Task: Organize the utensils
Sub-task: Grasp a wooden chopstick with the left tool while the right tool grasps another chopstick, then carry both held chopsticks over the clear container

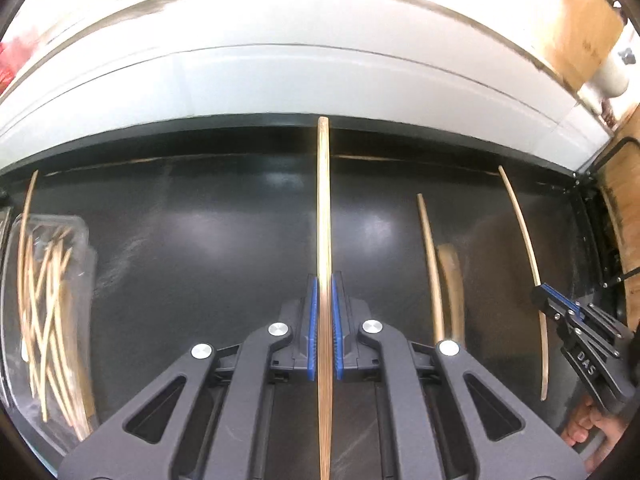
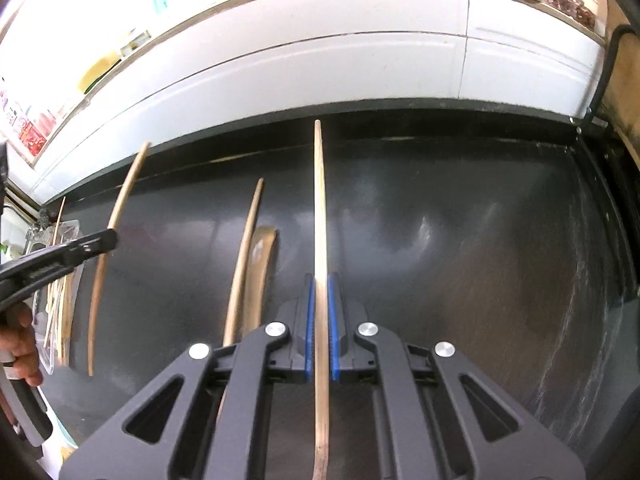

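Observation:
My left gripper [image 1: 324,280] is shut on a wooden chopstick [image 1: 323,200] that points straight ahead over the dark tabletop [image 1: 200,240]. My right gripper [image 2: 320,280] is shut on another wooden chopstick [image 2: 320,200], also pointing ahead. Each gripper shows in the other's view: the right one [image 1: 540,294] with its chopstick [image 1: 524,232], the left one [image 2: 110,240] with its chopstick [image 2: 120,200]. A loose chopstick [image 1: 430,264] [image 2: 244,256] lies on the table between them, next to a short flat wooden piece [image 1: 452,284] [image 2: 260,276].
A clear plastic tray [image 1: 80,236] holding several thin wooden sticks [image 1: 44,320] sits at the far left; it also shows in the right wrist view [image 2: 70,228]. A white ledge [image 1: 280,80] borders the table's far edge. A wooden panel [image 1: 628,216] stands at the right.

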Demonstrator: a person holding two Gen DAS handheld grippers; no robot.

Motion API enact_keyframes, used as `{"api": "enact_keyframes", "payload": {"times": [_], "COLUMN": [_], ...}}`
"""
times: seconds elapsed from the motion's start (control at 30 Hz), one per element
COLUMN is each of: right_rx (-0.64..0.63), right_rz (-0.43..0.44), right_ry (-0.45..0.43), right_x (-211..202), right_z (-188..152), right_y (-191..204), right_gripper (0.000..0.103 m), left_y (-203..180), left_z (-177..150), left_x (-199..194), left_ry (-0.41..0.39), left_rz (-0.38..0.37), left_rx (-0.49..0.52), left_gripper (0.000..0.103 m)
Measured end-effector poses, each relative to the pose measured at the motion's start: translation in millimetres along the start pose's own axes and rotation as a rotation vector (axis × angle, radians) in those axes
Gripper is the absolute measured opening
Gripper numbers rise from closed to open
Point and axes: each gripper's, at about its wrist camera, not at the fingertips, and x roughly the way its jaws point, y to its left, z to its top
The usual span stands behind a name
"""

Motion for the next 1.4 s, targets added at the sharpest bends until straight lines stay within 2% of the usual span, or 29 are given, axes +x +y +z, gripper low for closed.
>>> {"api": "enact_keyframes", "payload": {"times": [0.1, 0.27, 0.57, 0.73, 0.83, 0.97, 1.17, 1.4], "right_rx": [0.008, -0.035, -0.081, -0.136, -0.119, -0.117, -0.122, -0.117], "right_rz": [0.012, 0.0, 0.198, 0.224, 0.216, 0.205, 0.178, 0.159], "right_ry": [0.008, 0.049, 0.033, 0.057, 0.057, 0.043, 0.048, 0.049], "right_x": [-1.9, 2.1, -13.9, 1.2, 6.4, 3.1, 18.9, 22.6], "right_z": [-8.9, -25.3, -23.8, -46.8, -58.3, -56.0, -59.9, -59.9], "right_y": [17.7, 66.8, 245.6, 323.8, 351.9, 377.0, 418.7, 427.8], "right_gripper": [0.007, 0.007, 0.007, 0.007, 0.007, 0.007, 0.007, 0.007], "left_y": [29.7, 74.9, 217.3, 286.2, 307.4, 332.0, 339.5, 346.5], "left_z": [-11.4, -30.9, -54.9, -64.5, -70.6, -71.8, -73.4, -72.3], "left_x": [-14.9, -38.3, -102.2, -119.9, -128.2, -131.0, -124.2, -112.4], "left_ry": [0.007, -0.015, -0.052, -0.071, -0.075, -0.074, -0.052, -0.027], "left_rz": [-0.021, 0.003, 0.078, 0.088, 0.077, 0.055, 0.004, -0.032], "left_rx": [-0.033, -0.014, -0.073, -0.066, -0.048, -0.046, -0.036, -0.032], "left_gripper": [0.006, 0.006, 0.006, 0.006, 0.006, 0.006, 0.006, 0.006]}}
